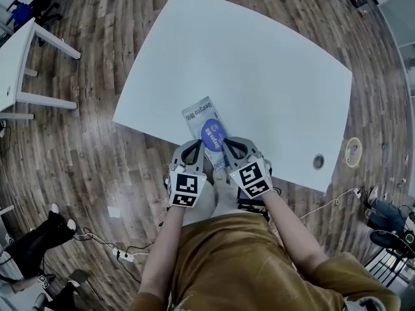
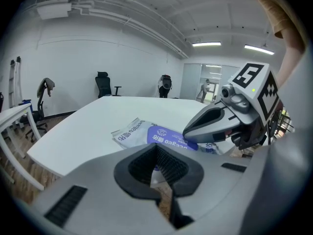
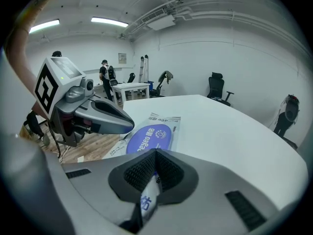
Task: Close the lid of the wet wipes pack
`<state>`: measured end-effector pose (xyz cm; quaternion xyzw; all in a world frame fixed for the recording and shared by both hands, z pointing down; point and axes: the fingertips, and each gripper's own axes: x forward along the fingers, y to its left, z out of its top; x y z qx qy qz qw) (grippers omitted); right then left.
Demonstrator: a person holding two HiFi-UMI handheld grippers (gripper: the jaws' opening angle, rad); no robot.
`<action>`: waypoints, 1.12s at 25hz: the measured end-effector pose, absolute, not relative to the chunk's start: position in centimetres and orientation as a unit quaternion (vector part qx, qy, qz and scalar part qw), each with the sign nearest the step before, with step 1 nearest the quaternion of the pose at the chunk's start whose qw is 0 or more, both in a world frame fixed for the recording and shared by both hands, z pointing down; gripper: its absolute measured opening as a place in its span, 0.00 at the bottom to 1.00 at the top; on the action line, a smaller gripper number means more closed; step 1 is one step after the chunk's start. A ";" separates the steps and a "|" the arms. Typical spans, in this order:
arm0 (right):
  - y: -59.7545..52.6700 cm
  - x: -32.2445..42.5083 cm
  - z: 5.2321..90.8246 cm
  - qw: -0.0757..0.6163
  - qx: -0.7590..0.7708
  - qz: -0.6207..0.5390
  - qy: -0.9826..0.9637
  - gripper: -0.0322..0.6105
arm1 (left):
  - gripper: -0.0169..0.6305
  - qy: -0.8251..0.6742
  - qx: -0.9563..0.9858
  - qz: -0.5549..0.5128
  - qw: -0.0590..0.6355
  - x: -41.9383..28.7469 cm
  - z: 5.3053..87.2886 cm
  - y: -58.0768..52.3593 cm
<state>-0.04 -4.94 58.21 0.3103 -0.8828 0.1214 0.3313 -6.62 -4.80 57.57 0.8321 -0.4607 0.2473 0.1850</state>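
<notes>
A wet wipes pack (image 1: 198, 116) lies flat at the near edge of the white table (image 1: 259, 63), and its blue oval lid (image 1: 213, 133) sits flat on the pack. My left gripper (image 1: 194, 144) is shut just left of the lid, at the table's edge. My right gripper (image 1: 227, 143) is shut over the pack's near end. In the left gripper view my left gripper (image 2: 159, 163) has its pads together, with the pack (image 2: 128, 132) and the right gripper (image 2: 188, 130) beyond. In the right gripper view my right gripper (image 3: 155, 168) has its pads together, and printed pack film shows through the slit below them. The lid (image 3: 149, 138) is ahead.
A round cable hole (image 1: 318, 162) sits near the table's right front corner. On the wood floor lie a tape roll (image 1: 353, 152) and a power strip with cables (image 1: 126, 256). Another white desk (image 1: 16, 57) stands at the left. Office chairs (image 2: 102, 84) and people (image 3: 105, 75) are far behind.
</notes>
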 end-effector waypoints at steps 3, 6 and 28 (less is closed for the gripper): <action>-5.1 0.0 58.3 0.333 0.310 0.130 -0.881 0.06 | 0.02 -0.459 0.832 0.249 0.186 -6.4 57.7 -4.6; -5.2 0.0 58.5 0.336 0.308 0.133 -0.880 0.06 | 0.02 -0.460 0.832 0.248 0.185 -6.5 57.7 -4.6; -5.6 1.9 54.7 0.283 0.364 0.142 -0.876 0.06 | 0.02 -0.500 0.818 0.234 0.159 -9.0 54.7 -3.9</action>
